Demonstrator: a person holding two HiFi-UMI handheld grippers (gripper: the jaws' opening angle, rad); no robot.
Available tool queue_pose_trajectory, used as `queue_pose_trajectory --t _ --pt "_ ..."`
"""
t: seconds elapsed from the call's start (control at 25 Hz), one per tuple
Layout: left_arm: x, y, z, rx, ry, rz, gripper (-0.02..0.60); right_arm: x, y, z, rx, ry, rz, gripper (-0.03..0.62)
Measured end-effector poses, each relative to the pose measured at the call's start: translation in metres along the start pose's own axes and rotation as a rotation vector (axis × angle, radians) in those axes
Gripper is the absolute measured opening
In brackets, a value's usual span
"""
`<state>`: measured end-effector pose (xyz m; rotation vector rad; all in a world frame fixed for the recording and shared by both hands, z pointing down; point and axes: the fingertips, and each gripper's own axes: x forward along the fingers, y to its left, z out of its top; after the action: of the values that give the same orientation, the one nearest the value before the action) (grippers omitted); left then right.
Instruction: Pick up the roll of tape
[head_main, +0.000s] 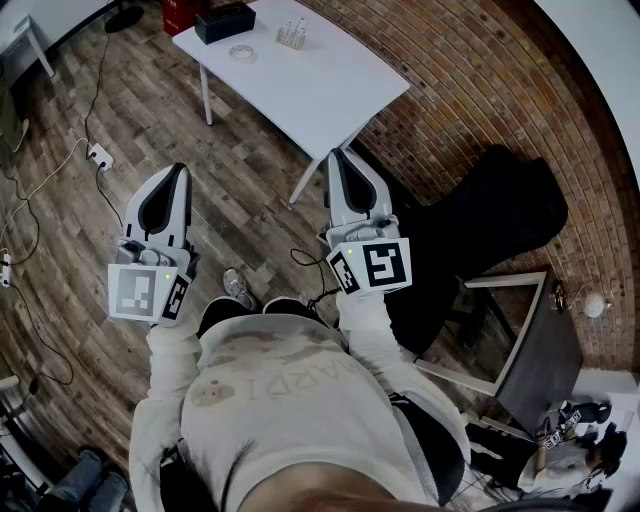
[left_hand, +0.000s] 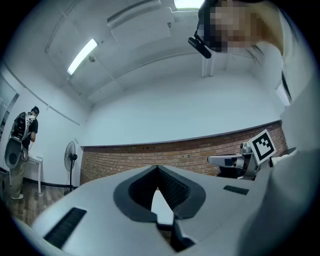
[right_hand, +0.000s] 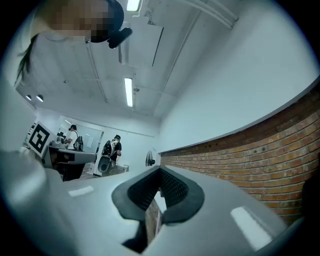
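Note:
The roll of tape (head_main: 242, 52), a pale clear ring, lies flat on the white table (head_main: 320, 95) at the top of the head view. Both grippers are held at chest height, well short of the table. My left gripper (head_main: 179, 168) is shut with nothing between its jaws, and its tip hangs over the wooden floor. My right gripper (head_main: 338, 154) is also shut and empty, with its tip near the table's near corner. In the left gripper view the closed jaws (left_hand: 157, 168) face a brick wall. The right gripper view shows the same closed jaws (right_hand: 160, 170). Neither gripper view shows the tape.
A black box (head_main: 224, 22) and small bottles (head_main: 292, 34) share the table. A black bag (head_main: 495, 225) and a grey chair (head_main: 535, 350) stand to the right by the brick wall (head_main: 480, 70). Cables and a power strip (head_main: 98, 155) lie on the floor at left. A standing fan (left_hand: 71, 155) and other people are far off.

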<state>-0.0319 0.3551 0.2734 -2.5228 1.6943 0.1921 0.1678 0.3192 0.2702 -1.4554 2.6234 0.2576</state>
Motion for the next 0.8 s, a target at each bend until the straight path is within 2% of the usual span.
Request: queue_pose_trajectory --t 0.52,0.8 --pt "0.015 0.008 -0.002 0.004 -0.009 -0.01 0.006 0.012 -0.005 -0.01 0.018 -0.002 -0.009 0.011" --pt "0.064 0.044 -0.004 -0.004 -0.015 -0.014 0.005 0.066 -0.021 -0.018 0.04 -0.01 -0.014 0.011"
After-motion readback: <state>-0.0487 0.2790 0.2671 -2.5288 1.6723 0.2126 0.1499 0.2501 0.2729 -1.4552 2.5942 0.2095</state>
